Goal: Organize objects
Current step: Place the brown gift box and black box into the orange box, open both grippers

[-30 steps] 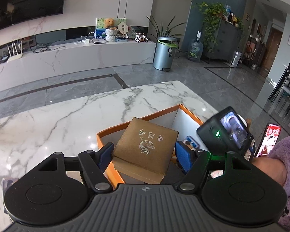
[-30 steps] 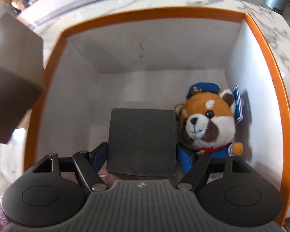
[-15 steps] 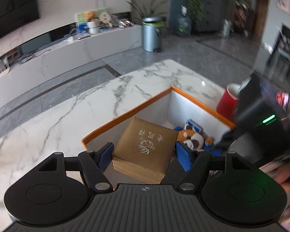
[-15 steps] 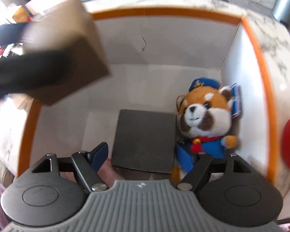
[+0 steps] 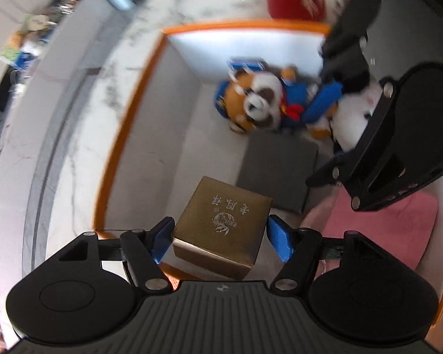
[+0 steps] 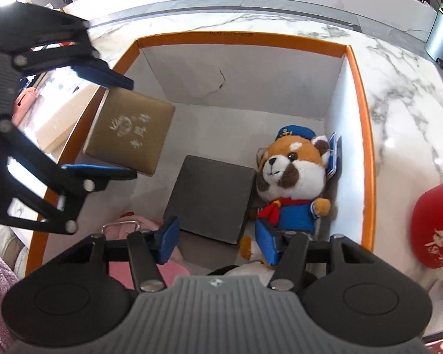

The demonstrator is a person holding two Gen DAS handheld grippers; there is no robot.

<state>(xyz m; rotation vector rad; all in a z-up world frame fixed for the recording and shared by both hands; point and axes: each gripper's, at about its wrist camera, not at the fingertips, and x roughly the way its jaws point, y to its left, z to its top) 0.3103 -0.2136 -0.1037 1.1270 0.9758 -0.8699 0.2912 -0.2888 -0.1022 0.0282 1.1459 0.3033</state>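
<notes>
Gold-brown box (image 5: 221, 221), square, matte, stamped with a pale crest and characters, sits clamped between the blue pads of the left gripper (image 5: 220, 237), its jaws closing slightly on it, hanging tilted over the near-left part of the orange-rimmed carton (image 6: 360, 135). Below it, in the right wrist view, the right gripper (image 6: 218, 243) points down into the carton with nothing between its closing jaws; no pad presses on anything. Just beyond its tips lies a flat dark grey square box (image 6: 212, 194) on the carton's white floor, with a soft pink pouch (image 6: 144, 259) to its near left. Right of the grey box lies a fuzzy red-panda plush (image 6: 292, 177) in a blue sailor suit and red scarf, against the right wall. Outside, on the veined marble worktop (image 6: 398, 88), stands a red cylindrical can (image 6: 437, 221).
</notes>
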